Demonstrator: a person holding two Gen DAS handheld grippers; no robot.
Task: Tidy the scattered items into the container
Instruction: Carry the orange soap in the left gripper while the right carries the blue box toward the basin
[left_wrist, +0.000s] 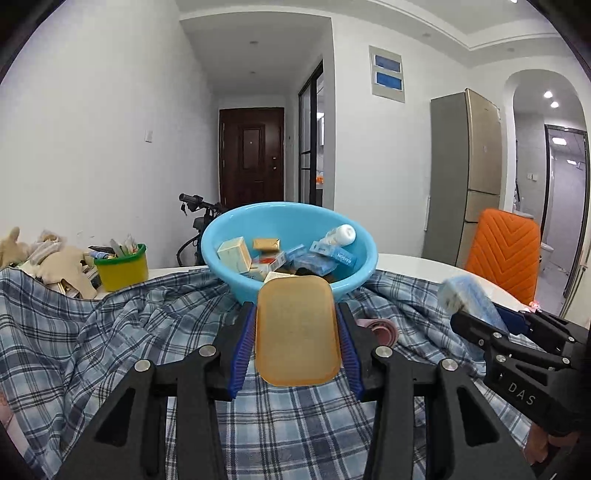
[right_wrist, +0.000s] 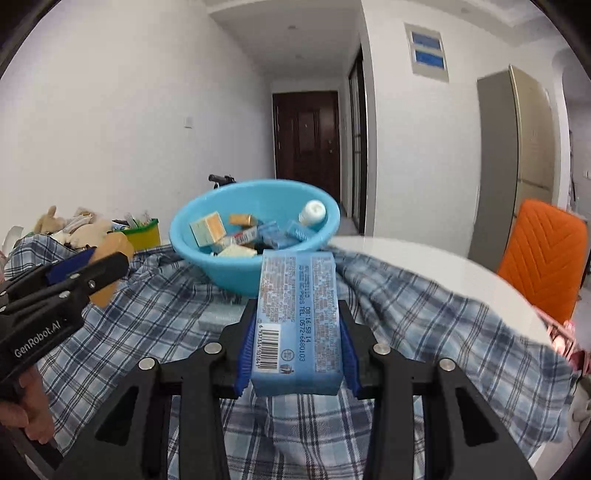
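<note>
A light blue basin (left_wrist: 236, 236) (right_wrist: 192, 218) stands on the plaid cloth, holding several small boxes and a white bottle (left_wrist: 341, 235). My left gripper (left_wrist: 297, 314) is shut on a flat amber soap-like bar (left_wrist: 297, 332), lifted just in front of the basin's near rim. My right gripper (right_wrist: 299, 314) is shut on a blue tissue pack (right_wrist: 299, 317) with printed text and a barcode, also raised before the basin. Each gripper shows in the other view: the right one (left_wrist: 476, 314) with its blue pack at right, the left one (right_wrist: 107, 273) with the amber bar at left.
A blue plaid cloth (left_wrist: 110, 332) covers the white table (right_wrist: 424, 266). A yellow-green tub (left_wrist: 122, 267) of small items and plush toys (left_wrist: 59, 266) sit at back left. A pink tape roll (left_wrist: 384, 328) lies on the cloth. An orange chair (left_wrist: 502, 251) stands at right.
</note>
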